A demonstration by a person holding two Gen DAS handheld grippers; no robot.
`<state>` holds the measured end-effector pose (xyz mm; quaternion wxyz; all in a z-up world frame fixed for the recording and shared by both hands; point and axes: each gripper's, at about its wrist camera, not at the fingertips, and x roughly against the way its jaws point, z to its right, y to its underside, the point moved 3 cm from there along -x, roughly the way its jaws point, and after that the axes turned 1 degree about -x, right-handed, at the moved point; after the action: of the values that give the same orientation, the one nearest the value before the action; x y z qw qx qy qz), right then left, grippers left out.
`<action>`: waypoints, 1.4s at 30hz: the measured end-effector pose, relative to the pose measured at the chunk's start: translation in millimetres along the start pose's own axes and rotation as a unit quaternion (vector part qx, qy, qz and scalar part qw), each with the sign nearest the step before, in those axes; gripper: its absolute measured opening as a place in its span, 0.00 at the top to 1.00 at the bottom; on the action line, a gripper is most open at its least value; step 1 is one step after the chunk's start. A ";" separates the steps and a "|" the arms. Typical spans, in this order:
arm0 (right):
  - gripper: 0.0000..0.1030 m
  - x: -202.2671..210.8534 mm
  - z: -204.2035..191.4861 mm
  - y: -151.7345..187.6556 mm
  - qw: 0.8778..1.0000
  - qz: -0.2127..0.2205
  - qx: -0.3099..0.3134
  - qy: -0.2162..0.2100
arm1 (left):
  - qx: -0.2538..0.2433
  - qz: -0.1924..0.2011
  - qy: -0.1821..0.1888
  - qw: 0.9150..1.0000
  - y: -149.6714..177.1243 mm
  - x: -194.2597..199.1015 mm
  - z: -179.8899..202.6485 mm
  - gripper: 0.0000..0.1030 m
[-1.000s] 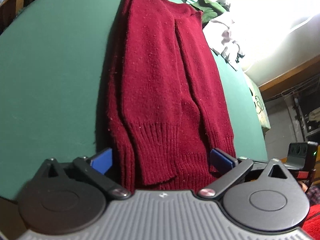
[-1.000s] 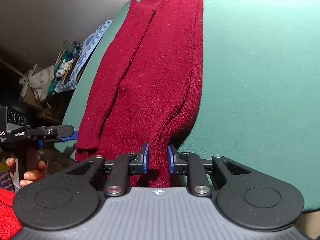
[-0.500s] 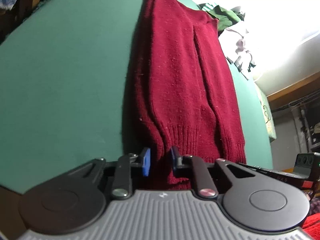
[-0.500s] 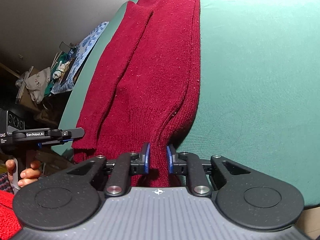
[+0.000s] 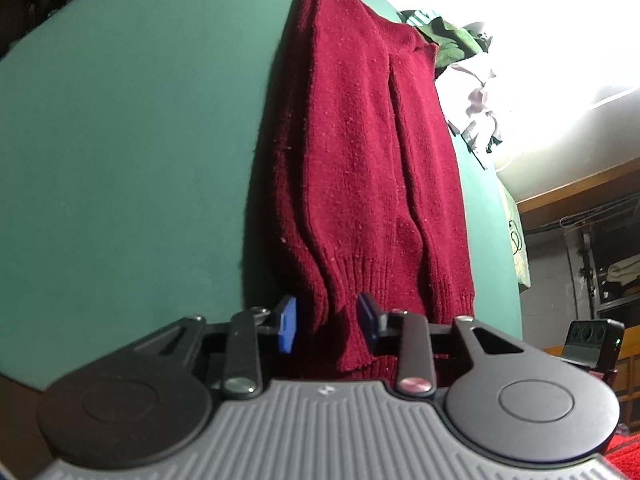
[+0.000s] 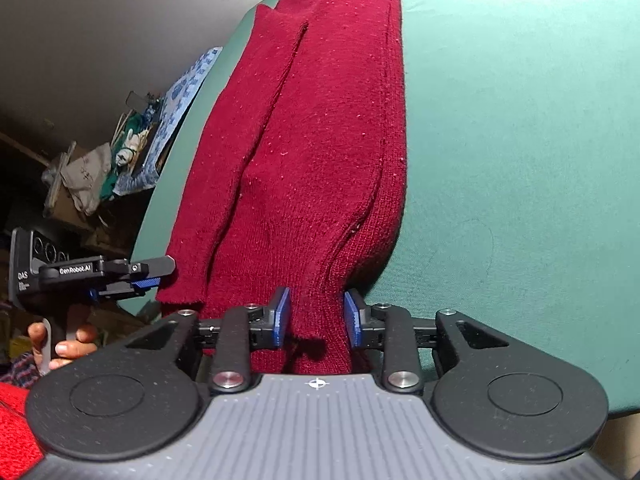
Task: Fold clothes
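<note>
Green counter (image 5: 120,140) fills most of both views. Dark red knit sweater (image 5: 360,160), folded lengthwise w/ sleeves laid over the body, runs from the near edge toward the far edge; its ribbed hem overhangs the near edge. Pile of other clothes (image 5: 472,80) sits at the far edge, just beside the sweater's collar end.

Left hand-held gripper (image 5: 328,324): jaws have just been opening, hem fabric between the blue pads, small gaps showing, so not pinching. Right hand-held gripper (image 6: 316,316): jaws likewise just opening, hem fold between them, pads slightly off the knit. Person's fingers (image 6: 68,344) on the left unit's handle, seen from right wrist cam.
</note>
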<state>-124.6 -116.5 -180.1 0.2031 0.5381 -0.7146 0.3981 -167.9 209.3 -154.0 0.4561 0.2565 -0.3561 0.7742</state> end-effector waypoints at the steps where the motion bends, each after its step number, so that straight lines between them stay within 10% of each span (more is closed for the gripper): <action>1: 0.80 0.1 0.3 -0.4 1.000 -0.002 -0.001 0.003 | -0.009 0.002 -0.010 1.000 0.9 -0.7 2.6 0.73; 8: 0.89 4.0 5.6 -6.6 0.999 -0.023 -0.029 0.002 | -0.039 0.000 -0.041 0.998 -1.7 1.9 15.5 0.92; 42: 0.90 -3.8 8.8 -144.0 0.990 0.112 -0.072 -0.037 | 0.003 0.093 -0.001 0.996 -168.7 -11.6 48.5 0.93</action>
<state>11.9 -136.1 -137.6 0.1687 0.4531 -0.8044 0.3452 -9.2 220.8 -79.0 0.3811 0.2241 -0.3762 0.8143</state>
